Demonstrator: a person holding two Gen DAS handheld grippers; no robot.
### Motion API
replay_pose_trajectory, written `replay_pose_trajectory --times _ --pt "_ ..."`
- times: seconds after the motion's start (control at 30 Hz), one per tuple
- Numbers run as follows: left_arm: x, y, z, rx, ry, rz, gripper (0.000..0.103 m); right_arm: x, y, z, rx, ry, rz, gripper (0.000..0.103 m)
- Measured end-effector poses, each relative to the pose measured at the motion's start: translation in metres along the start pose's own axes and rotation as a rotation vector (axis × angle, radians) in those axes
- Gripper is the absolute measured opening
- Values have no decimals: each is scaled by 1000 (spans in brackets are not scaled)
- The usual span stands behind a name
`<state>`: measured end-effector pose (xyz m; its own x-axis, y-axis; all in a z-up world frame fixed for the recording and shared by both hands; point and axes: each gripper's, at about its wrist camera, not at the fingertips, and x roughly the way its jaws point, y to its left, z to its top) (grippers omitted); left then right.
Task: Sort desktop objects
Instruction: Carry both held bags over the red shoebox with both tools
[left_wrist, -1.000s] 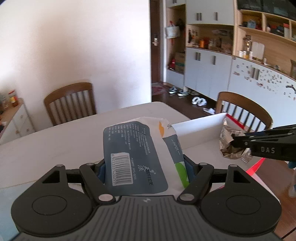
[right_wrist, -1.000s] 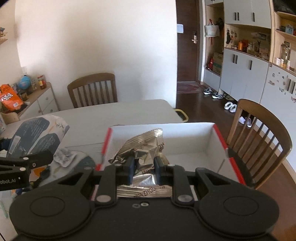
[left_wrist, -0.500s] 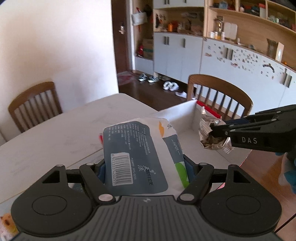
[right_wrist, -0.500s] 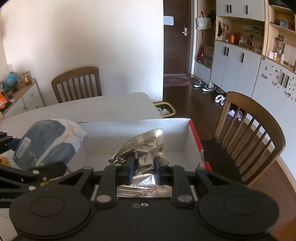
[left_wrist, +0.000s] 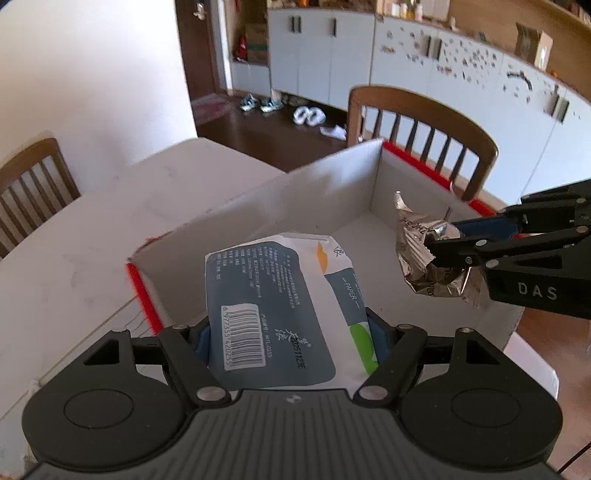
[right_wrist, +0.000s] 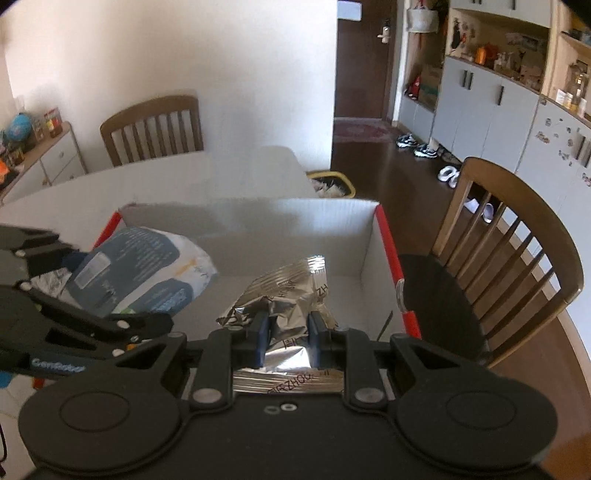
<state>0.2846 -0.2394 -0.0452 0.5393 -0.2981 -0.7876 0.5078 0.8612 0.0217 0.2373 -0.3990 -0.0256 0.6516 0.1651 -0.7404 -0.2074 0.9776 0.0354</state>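
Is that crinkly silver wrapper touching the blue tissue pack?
Apart. In the left wrist view the silver wrapper, pinched by the right gripper, hangs clear of the tissue pack, with the white box showing between them.

Now over the open white box (left_wrist: 325, 192) rather than short of it: tissue pack (left_wrist: 280, 314) in the left gripper (left_wrist: 291, 332), foil wrapper (right_wrist: 284, 295) in the right gripper (right_wrist: 286, 332), both lower and nearer each other.

There are 2 hand-held grippers, the left hand-held gripper (left_wrist: 290, 332) and the right hand-held gripper (right_wrist: 288, 332). They hold 1 tissue pack (left_wrist: 273, 314) and 1 foil wrapper (right_wrist: 284, 295) over 1 white box (left_wrist: 258, 206). Beside the surface (left_wrist: 92, 240) stand 2 wooden chairs (left_wrist: 417, 122).
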Motion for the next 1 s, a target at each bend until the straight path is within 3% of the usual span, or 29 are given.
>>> replay_pose_trajectory --times 0.57,1.0 --pt "56 -9 15 85 227 -41 76 36 2 -10 -95 129 -5 21" --pt "71 -6 10 94 295 -55 77 52 -1 -12 -84 210 27 22"
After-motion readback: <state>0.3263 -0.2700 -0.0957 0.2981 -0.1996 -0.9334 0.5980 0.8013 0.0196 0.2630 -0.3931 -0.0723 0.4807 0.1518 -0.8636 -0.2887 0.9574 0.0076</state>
